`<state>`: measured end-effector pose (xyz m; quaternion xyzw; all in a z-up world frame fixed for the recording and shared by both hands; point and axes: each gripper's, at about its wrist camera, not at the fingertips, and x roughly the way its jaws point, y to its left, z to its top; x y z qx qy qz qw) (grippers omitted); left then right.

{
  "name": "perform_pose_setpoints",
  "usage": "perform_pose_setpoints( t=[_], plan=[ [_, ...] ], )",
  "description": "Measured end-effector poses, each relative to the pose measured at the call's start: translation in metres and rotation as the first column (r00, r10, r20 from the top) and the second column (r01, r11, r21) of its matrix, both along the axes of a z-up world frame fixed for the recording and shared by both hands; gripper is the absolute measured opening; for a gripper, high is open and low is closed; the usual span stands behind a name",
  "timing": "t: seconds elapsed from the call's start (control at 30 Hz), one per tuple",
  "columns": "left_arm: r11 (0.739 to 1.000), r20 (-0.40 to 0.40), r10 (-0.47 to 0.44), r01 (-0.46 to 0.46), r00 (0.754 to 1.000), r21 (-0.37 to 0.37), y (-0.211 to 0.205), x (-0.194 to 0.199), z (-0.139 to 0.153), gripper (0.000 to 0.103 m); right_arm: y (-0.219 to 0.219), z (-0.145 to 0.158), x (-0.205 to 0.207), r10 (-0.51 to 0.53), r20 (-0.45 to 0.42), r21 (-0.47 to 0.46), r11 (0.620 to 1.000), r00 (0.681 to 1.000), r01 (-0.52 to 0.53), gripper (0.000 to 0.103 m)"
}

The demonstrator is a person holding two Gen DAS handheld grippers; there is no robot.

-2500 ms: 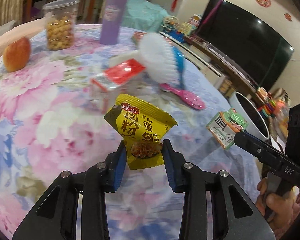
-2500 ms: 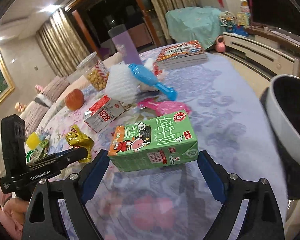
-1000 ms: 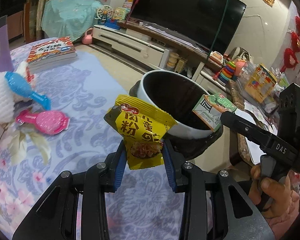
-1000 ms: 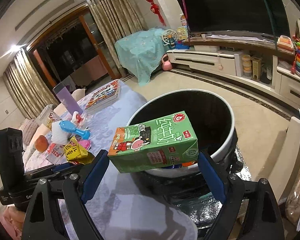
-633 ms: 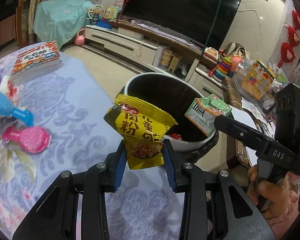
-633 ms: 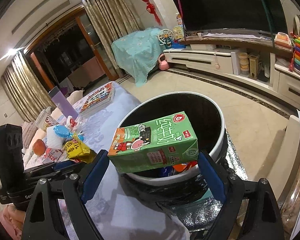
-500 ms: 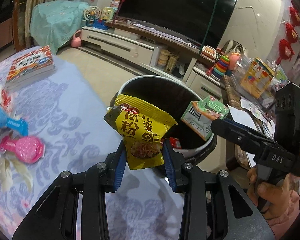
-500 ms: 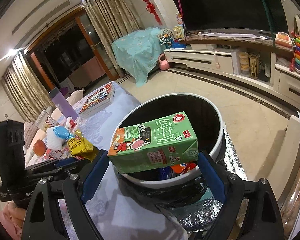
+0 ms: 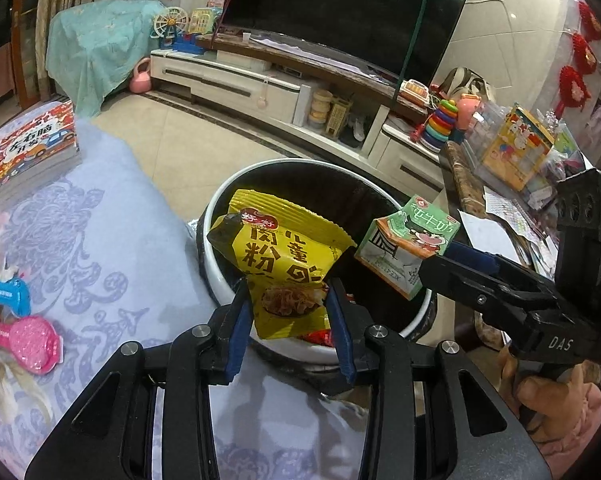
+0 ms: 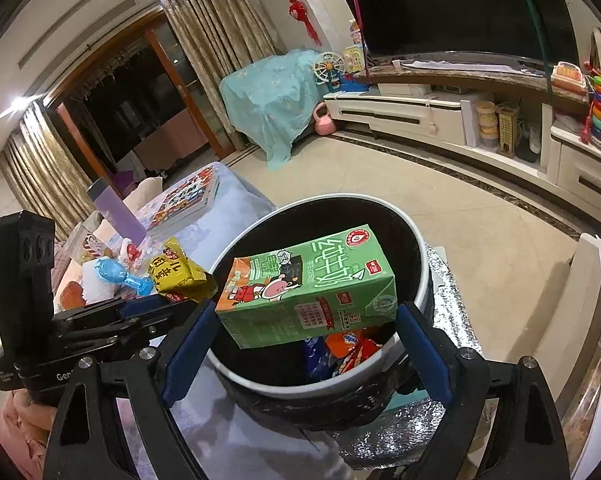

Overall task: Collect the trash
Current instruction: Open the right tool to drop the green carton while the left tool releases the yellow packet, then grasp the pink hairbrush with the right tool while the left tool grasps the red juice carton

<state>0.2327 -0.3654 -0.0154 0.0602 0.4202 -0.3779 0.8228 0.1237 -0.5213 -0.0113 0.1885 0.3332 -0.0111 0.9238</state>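
left wrist view — one crinkly yellow snack bag pinched in the left gripper; one boxy green milk carton clamped in the right gripper, round bin at 12 o'clock.

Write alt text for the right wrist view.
The right tool grips a green milk carton above the open trash bin, which already holds wrappers. At left, the left tool holds a yellow snack packet beside the bin.

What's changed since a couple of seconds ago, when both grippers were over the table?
Both grippers carried their loads off the flowered table to the trash bin, which now sits right beneath them. The left gripper still clamps the yellow snack packet; the right gripper still clamps the green milk carton. Nothing released yet.
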Motion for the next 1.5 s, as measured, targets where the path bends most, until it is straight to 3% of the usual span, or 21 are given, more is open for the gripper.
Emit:
perform_pose_setpoints(
  t=[0.3, 0.47, 0.77, 1.2, 1.5],
  plan=[
    [1.0, 0.001, 0.003, -0.003, 1.0, 0.019, -0.007, 0.005, -0.003, 0.04, -0.004, -0.003, 0.006, 0.001, -0.016, 0.004, 1.0, 1.0, -0.001, 0.091],
    [1.0, 0.005, 0.026, -0.026, 1.0, 0.009, -0.003, 0.006, -0.001, 0.06, -0.01, -0.002, 0.007, -0.014, -0.011, 0.026, 1.0, 1.0, 0.014, 0.091],
    [0.997, -0.005, 0.078, -0.078, 0.997, -0.012, 0.022, -0.005, -0.005, 0.063, -0.006, 0.002, -0.007, -0.034, 0.01, 0.047, 0.998, 0.999, 0.033, 0.092],
    [0.98, -0.052, 0.199, -0.199, 0.979, -0.01, 0.109, -0.029, -0.03, 0.064, 0.039, -0.002, -0.015, 0.021, 0.024, 0.084, 0.996, 0.999, -0.022, 0.095],
    [0.933, -0.075, 0.359, -0.361, 0.93, -0.012, 0.18, -0.035, -0.039, 0.064, 0.091, -0.008, -0.009, 0.116, 0.019, 0.079, 0.99, 0.993, -0.117, 0.096]
  ],
)
